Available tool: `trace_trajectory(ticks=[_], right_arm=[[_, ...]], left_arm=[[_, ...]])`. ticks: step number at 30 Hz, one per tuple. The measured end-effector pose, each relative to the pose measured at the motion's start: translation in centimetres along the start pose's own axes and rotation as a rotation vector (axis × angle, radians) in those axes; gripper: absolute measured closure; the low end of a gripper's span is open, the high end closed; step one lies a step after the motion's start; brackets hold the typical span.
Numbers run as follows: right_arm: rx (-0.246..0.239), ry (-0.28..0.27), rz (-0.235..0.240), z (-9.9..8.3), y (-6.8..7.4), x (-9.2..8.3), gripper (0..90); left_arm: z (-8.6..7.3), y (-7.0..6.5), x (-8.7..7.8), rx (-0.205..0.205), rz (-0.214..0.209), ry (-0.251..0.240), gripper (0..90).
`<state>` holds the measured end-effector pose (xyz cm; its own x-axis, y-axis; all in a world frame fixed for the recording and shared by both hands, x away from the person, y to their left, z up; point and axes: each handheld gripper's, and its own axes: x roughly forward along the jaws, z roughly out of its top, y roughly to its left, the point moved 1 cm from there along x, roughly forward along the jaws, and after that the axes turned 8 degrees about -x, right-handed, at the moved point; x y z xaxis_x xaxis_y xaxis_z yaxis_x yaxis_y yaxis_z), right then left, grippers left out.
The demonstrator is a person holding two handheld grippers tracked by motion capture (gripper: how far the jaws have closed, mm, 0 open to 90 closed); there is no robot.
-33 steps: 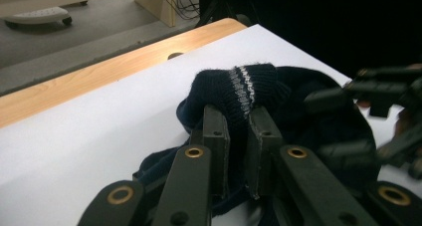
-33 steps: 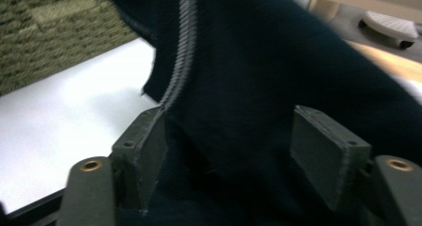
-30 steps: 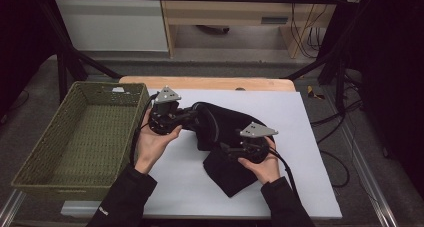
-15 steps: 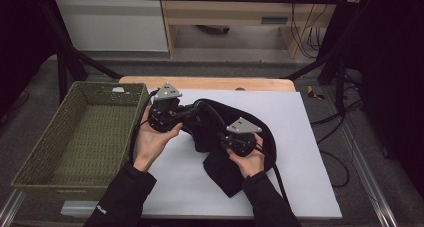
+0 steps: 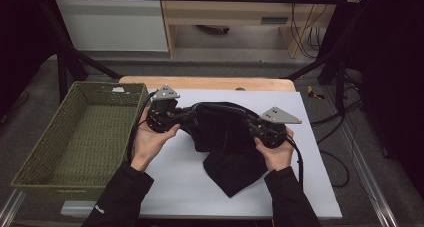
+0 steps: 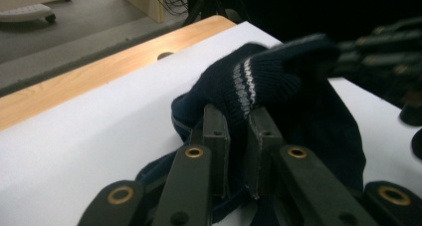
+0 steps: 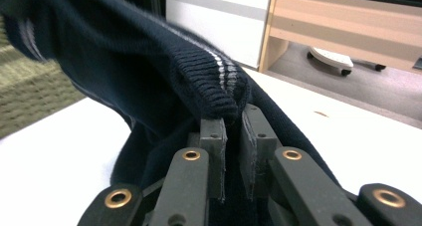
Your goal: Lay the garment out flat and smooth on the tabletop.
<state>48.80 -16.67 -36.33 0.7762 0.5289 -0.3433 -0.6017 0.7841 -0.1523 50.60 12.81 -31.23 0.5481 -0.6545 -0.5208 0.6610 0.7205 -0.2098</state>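
A dark navy knitted garment (image 5: 220,137) with a grey-striped ribbed edge lies bunched on the white table top (image 5: 170,187), partly lifted between both grippers. My left gripper (image 5: 187,118) is shut on its left edge; in the left gripper view the jaws (image 6: 238,114) pinch the striped rib (image 6: 259,81). My right gripper (image 5: 252,127) has just been closing with the fabric between its jaws and is now shut on the ribbed hem (image 7: 209,81), as the right gripper view (image 7: 231,116) shows. A lower flap of the garment (image 5: 232,174) rests on the table.
A green woven basket (image 5: 30,182) stands at the left edge of the table, beside the left hand. A strip of bare wood (image 5: 210,82) runs along the table's far edge. Black frame legs and cables stand on the floor beyond.
The right gripper moved in to the left onto the garment, closed on its hem, then rose and drew back right with it. The fabric now stretches between both grippers. The left gripper kept still.
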Motion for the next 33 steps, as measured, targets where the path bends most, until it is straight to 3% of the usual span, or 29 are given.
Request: trace_trajectory(ticks=[5, 10, 16, 19, 22, 25, 29, 33], right_arm=[[-0.031, 0.023, 0.071, 0.3, 0.7, -1.2, 81.9], [-0.091, 0.087, 0.18, -0.6, 3.7, -0.6, 82.0], [-0.102, 0.16, 0.324, -2.3, 7.1, 0.9, 82.0], [-0.119, 0.21, 0.383, -3.6, 8.9, 1.7, 82.0], [-0.128, 0.248, 0.41, -4.7, 10.0, 2.4, 81.8], [-0.121, 0.255, 0.4, -5.5, 10.2, 3.1, 78.0], [-0.098, 0.213, 0.39, -5.7, 9.7, 3.3, 55.0], [-0.065, 0.166, 0.338, -5.5, 8.2, 1.3, 39.6]], left_arm=[[-1.4, 1.1, 0.1, -0.005, 0.03, 0.036, 79.8], [-4.0, 3.2, 0.2, -0.028, 0.107, 0.107, 79.4], [-7.4, 4.3, 0.7, -0.069, 0.186, 0.189, 74.2], [-8.6, 4.3, 0.7, -0.103, 0.179, 0.196, 64.9], [-9.1, 3.9, 0.4, -0.117, 0.173, 0.149, 48.0], [-9.2, 3.7, 0.1, -0.128, 0.163, 0.096, 35.5], [-9.8, 3.3, 0.5, -0.117, 0.126, 0.089, 28.0], [-11.3, 2.4, 2.0, -0.085, 0.078, 0.136, 26.5]])
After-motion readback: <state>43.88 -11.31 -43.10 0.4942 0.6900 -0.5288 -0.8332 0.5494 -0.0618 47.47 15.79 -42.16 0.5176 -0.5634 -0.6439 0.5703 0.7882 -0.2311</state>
